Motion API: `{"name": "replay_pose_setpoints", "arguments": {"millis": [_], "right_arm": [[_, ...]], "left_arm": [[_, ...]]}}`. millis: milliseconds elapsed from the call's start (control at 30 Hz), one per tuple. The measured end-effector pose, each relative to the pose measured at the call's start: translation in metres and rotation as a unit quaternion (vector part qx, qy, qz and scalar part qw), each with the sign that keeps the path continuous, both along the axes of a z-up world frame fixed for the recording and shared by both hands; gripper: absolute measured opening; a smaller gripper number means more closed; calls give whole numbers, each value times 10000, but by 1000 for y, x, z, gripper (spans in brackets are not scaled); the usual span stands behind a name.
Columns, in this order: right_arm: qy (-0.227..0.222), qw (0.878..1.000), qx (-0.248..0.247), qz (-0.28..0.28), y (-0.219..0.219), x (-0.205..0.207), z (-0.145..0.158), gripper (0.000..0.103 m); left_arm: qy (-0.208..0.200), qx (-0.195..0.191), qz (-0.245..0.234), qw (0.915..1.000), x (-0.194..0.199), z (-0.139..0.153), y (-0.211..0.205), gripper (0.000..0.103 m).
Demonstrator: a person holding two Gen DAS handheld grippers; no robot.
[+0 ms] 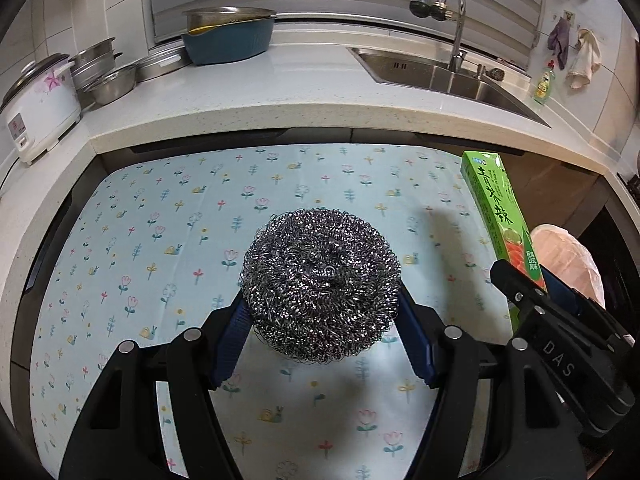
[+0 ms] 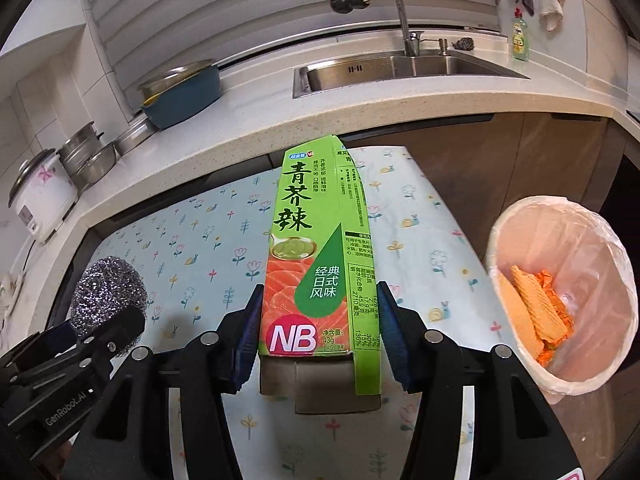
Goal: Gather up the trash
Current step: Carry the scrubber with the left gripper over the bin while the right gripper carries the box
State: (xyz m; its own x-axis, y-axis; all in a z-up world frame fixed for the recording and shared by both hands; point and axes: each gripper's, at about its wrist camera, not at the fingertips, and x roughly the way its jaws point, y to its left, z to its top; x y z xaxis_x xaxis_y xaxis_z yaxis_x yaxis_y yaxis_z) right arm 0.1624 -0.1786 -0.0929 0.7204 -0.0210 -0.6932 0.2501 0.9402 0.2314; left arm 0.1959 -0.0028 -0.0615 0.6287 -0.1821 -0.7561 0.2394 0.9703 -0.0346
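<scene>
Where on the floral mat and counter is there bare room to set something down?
The floral mat is bare left of and behind the steel scrubber, up to the counter edge. The white counter is bare between the blue basin and sink. Crowded: the pots by the rice cooker.

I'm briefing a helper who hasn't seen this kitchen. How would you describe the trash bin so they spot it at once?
Start at the steel sink in the white counter, then drop down to the floral mat in front of it. Just off the mat's right edge stands the bin: a round pail lined with a pale pink bag, orange wrappers inside. It is the only open container below counter level.
</scene>
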Motion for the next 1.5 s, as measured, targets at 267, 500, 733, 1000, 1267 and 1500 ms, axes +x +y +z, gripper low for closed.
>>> {"name": "replay_pose_setpoints", "arguments": {"millis": [267,500,733,1000,1267,1500], "right_arm": [[-186,9991,36,-390,-51,-47,19,52],[-273,9974,83,-658,-91,-81,27,52],[-316,9948,136,-959,-129,-111,28,52],[-301,9912,147,-1279,-165,-138,23,52],[-214,9885,182,-1488,-192,-153,14,52],[-152,9861,209,-1643,-211,-159,5,52]], "left_arm": [[-141,57,-407,9991,-35,17,-56,65],[-229,123,-720,9971,-61,25,-99,65],[-274,167,-977,9947,-80,29,-134,65],[-276,205,-1295,9910,-95,29,-172,65],[-264,254,-1572,9869,-103,25,-202,65],[-204,343,-1970,9796,-102,16,-238,65]]}}
